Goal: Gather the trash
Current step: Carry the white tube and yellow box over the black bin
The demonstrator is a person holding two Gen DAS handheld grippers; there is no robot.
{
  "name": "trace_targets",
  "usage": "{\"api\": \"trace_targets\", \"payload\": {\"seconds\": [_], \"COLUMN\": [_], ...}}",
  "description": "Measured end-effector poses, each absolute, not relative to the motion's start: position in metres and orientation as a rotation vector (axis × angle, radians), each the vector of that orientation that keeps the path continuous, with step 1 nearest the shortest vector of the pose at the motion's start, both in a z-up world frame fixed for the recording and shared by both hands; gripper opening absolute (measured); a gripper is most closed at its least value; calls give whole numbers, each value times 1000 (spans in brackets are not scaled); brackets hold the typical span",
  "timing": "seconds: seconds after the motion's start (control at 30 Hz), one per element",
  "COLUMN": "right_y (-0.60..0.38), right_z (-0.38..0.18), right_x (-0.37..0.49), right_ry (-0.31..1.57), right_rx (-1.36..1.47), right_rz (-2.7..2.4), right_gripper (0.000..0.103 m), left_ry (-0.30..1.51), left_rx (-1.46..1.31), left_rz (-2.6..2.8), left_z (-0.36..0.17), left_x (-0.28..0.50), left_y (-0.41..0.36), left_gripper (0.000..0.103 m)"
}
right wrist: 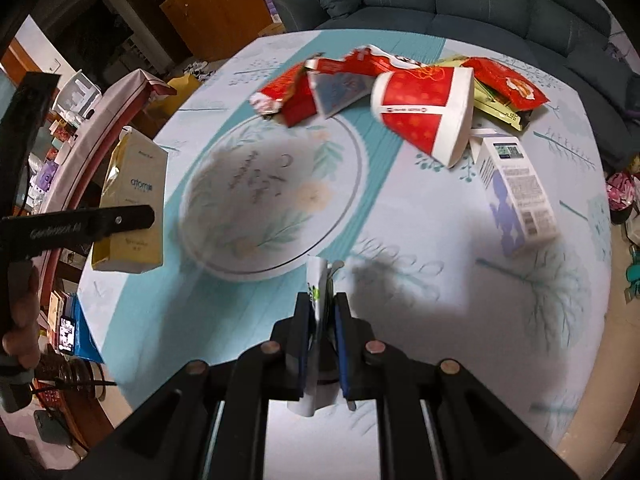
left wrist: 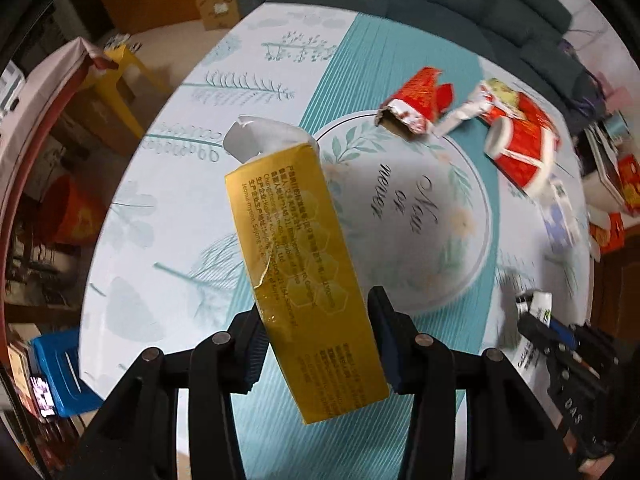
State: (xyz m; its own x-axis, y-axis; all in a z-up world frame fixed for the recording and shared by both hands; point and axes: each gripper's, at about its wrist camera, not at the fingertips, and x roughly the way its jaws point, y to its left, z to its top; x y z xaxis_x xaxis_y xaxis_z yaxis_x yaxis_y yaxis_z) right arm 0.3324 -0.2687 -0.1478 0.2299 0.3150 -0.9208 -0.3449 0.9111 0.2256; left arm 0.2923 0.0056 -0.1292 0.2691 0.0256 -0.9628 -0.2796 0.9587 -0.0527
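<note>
While both hands are already loaded, this looks like the carry-off part of the job, not the picking part. Left gripper [left wrist: 316, 344] has its fingers clamped on a yellow box [left wrist: 296, 264], torn open at the far end, held up off the counter [left wrist: 168, 208]. Right gripper [right wrist: 323, 320] has its fingers squeezed nearly together on a thin white wrapper [right wrist: 318, 280] that sticks up between them, also lifted clear.

Rest of the trash is still lying at the far side of the counter: a red cup [right wrist: 424, 112] on its side, torn red packaging [right wrist: 304, 92] just left of it, a red and yellow wrapper [right wrist: 508, 88] behind the cup, and a white carton [right wrist: 516, 192] lying apart from the pile on the right. The round printed patch in the middle of the cloth is bare.

My guess is the next move needs a bin, and I can't see one for sure. There's an orange bucket [left wrist: 72, 208] on the floor off the left edge, could be it, can't tell. Either way both items have to be dropped before anything else gets grabbed. The wrapper is floppy, so it may cling to a finger when released.
</note>
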Motion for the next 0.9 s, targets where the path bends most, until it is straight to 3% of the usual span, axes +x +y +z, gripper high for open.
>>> {"api": "trace_targets", "payload": {"seconds": [0.43, 0.9], "right_y": [-220, -153], "right_z": [-102, -110], "right_x": [223, 80], "right_ry": [1170, 1175], "right_rx": [49, 196], "right_rz": [344, 197], "right_gripper": [11, 11], "left_ry": [1115, 1173], "left_rx": [-93, 31], "left_rz": [33, -130], "left_z": [-64, -94], "left_x": [179, 48], "left_y": [42, 60], "left_gripper": [45, 45]}}
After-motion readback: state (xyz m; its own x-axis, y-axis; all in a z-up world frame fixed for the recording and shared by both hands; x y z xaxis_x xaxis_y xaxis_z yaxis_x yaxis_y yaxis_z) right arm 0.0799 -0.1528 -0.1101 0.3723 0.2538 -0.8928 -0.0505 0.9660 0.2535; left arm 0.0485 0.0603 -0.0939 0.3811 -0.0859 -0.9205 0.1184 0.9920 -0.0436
